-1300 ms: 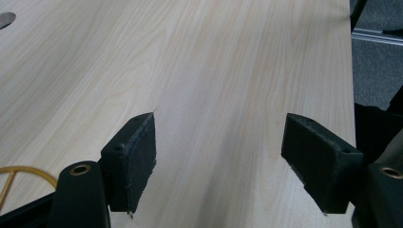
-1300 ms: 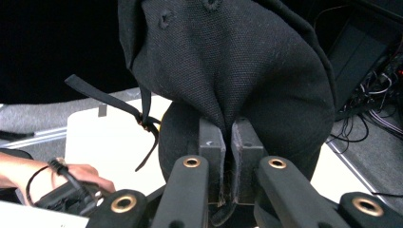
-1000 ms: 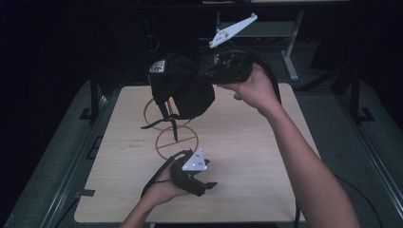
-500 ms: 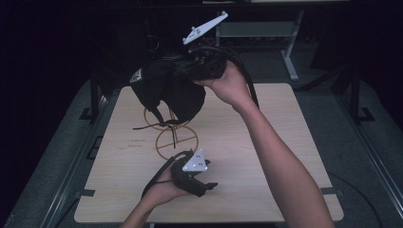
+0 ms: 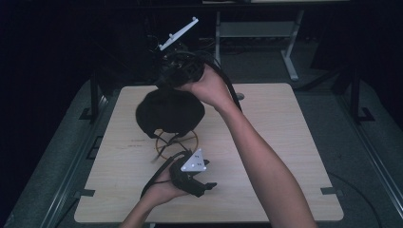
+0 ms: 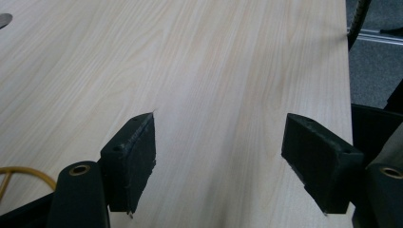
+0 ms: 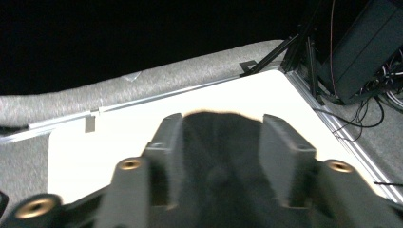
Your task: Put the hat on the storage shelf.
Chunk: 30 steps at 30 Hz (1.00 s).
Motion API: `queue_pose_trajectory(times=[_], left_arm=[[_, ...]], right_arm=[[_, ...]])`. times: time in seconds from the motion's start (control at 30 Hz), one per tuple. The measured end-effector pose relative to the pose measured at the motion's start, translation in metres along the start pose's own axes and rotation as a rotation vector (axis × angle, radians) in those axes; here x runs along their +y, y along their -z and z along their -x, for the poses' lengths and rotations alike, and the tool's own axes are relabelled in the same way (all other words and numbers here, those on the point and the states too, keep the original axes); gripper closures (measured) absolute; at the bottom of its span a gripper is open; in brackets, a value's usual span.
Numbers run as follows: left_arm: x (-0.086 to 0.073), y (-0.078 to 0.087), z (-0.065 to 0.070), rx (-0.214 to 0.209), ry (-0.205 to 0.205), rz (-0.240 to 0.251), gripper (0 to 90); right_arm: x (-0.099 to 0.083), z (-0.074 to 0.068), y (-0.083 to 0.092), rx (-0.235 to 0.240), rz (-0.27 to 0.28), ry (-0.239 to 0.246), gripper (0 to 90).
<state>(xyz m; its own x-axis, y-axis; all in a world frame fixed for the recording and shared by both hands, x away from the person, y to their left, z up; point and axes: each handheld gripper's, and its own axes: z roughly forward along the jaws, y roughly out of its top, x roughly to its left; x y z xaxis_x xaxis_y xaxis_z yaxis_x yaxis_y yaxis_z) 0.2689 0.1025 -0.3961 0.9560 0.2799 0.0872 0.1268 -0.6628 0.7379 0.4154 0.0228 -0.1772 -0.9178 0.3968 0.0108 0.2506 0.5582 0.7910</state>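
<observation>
**Black cap going onto its wire stand, release under way**

The black cap [image 5: 168, 111] sits draped over the gold wire stand [image 5: 177, 143], just below the right gripper [image 5: 165, 88]. That gripper's fingers have just been opening and now stand parted, with the cap's crown fabric between them and apparently no longer pinched. What seems left is lifting clear and perhaps straightening it. The crown faces up toward the fingers with the opening down, and its long axis runs crosswise on the counter [image 5: 285, 156]. I can't tell where the peak points. The left gripper [image 5: 207, 175] rests open on nothing.
</observation>
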Motion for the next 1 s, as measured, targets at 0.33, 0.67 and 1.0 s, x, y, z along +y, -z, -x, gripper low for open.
queue_pose_trajectory(times=[0.33,0.67,1.0], left_arm=[[-0.006,0.003,0.001,-0.003,0.027,0.008,26.3],[-0.007,0.000,0.002,-0.020,0.031,0.007,25.0],[-0.008,-0.002,0.002,-0.018,0.048,0.008,24.4]], right_arm=[[-0.036,0.021,0.020,-0.002,0.039,-0.087,33.5],[-0.069,0.032,0.036,0.002,0.062,-0.116,31.7],[-0.093,0.034,0.055,-0.017,0.072,-0.137,27.4]])
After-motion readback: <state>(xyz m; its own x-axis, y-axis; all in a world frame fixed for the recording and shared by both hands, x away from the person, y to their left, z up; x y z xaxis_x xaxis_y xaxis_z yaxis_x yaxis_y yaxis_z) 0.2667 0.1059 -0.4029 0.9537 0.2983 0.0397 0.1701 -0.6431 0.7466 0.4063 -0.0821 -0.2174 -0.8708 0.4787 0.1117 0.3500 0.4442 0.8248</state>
